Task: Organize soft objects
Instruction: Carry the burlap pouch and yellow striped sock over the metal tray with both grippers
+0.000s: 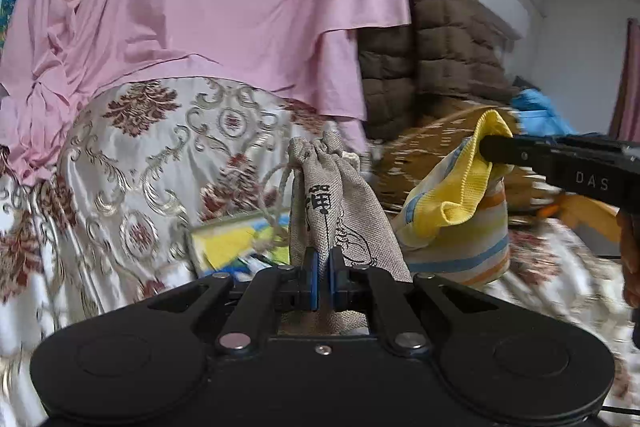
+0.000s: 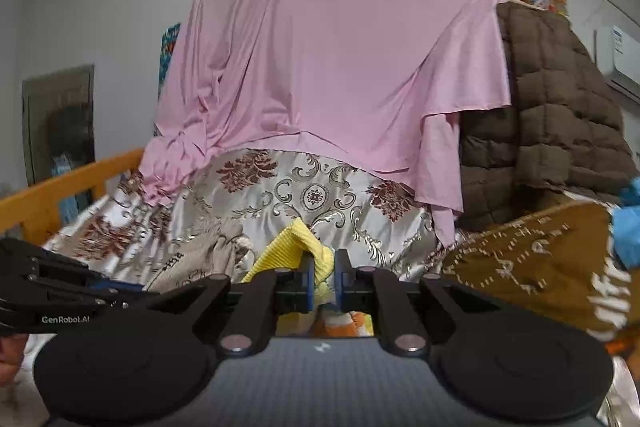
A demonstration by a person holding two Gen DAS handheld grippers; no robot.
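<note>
Left hand-held gripper (image 1: pixel 324 267) clamped our grey drawstring pouch (image 1: pixel 332 203), long axis running away from its jaws, while right hand-held gripper (image 2: pixel 322 275) pinched the yellow-edged striped cloth (image 1: pixel 456 219) just right of it, both above the bed (image 1: pixel 132 163).

Pink sheet (image 2: pixel 340 47); cream satin bedspread (image 2: pixel 304 195) with maroon damask; beige pouch (image 1: pixel 340 211), black print; yellow cloth (image 1: pixel 460 187) over bag (image 1: pixel 472 255) striped blue-orange; brown quilted jacket (image 2: pixel 560 115).

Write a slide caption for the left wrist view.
Left gripper holds grey drawstring pouch; right gripper holds yellow cloth.
</note>
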